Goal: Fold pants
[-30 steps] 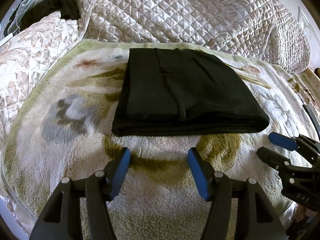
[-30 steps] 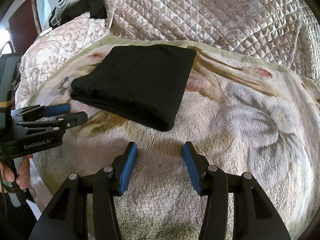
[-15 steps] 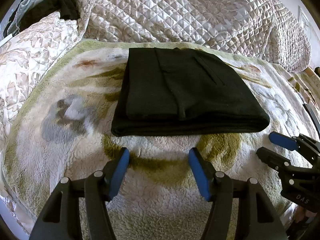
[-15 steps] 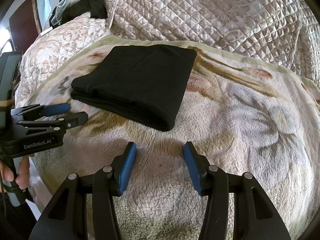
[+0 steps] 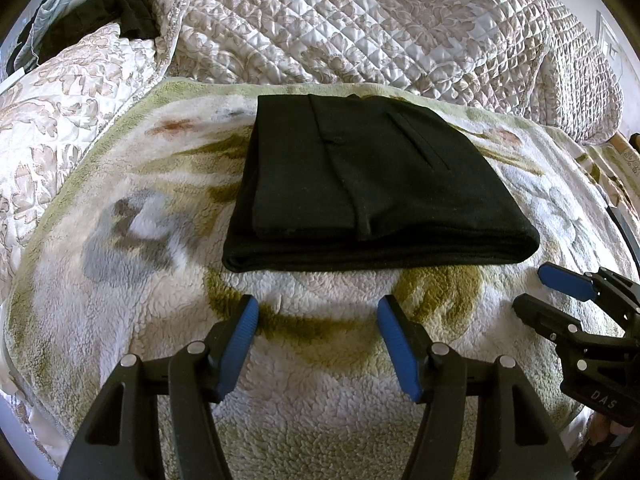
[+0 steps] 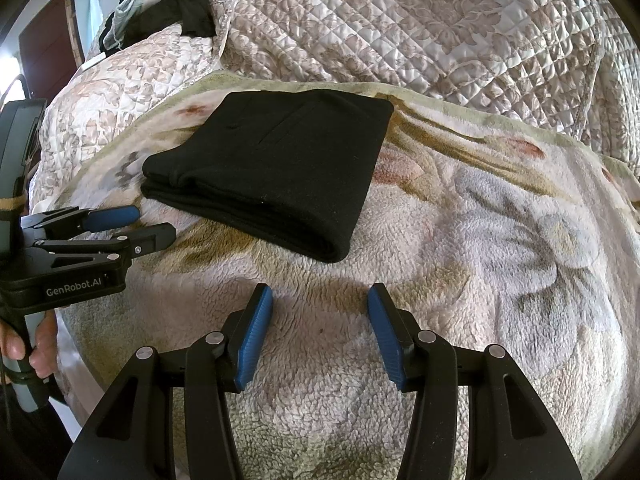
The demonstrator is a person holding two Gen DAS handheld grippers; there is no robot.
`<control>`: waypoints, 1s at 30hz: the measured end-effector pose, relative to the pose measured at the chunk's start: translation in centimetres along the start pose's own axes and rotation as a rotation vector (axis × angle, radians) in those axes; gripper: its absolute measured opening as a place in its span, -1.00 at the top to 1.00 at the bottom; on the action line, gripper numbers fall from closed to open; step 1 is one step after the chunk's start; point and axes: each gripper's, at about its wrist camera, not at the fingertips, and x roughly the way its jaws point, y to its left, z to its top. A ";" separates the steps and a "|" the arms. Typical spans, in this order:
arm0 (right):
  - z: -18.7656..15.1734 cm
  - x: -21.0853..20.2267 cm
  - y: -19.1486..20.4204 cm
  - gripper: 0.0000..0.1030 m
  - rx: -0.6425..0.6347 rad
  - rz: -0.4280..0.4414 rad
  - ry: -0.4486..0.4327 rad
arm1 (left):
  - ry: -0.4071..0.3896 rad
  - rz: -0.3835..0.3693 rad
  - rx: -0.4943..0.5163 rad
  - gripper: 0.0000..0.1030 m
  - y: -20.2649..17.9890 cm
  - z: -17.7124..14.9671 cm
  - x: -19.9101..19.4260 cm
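1. The black pants point(image 5: 372, 184) are seen lying as a compact folded rectangle on the fleece blanket point(image 5: 328, 408) spread over the bed, with the quilted bedspread point(image 5: 360, 20) behind them.
2. The layered edges of the bundle are turned toward the grippers, and a seam and a pocket slit are visible on the top face.
3. The left gripper point(image 5: 316, 328) is held just short of the bundle's near edge; its jaws are spread wide and nothing is held between them.
4. The right gripper point(image 6: 320, 324) is placed near the bundle's right-hand corner, apart from the cloth, with its jaws likewise spread and empty.
5. Each gripper is caught at the edge of the other's view, and neither is seen touching the pants.
6. The folding is judged to be essentially finished, the moment being one of release or inspection.
7. If a further fold were wanted, all layers at one short end would have to be pinched together by both grippers and carried over evenly; otherwise only a withdrawal clear of the stack is called for.
8. Slippage of the inner layers is considered the main risk.
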 end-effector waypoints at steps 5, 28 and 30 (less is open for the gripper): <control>0.0 0.0 0.0 0.02 0.000 0.000 0.000 | 0.000 0.000 0.001 -0.26 0.0 0.0 0.0; 0.0 0.0 0.1 0.01 0.000 -0.002 -0.001 | 0.004 -0.001 0.000 -0.27 0.1 0.0 0.1; 0.0 0.0 0.1 0.01 0.000 -0.003 -0.002 | 0.005 -0.001 0.000 -0.27 0.1 -0.1 0.1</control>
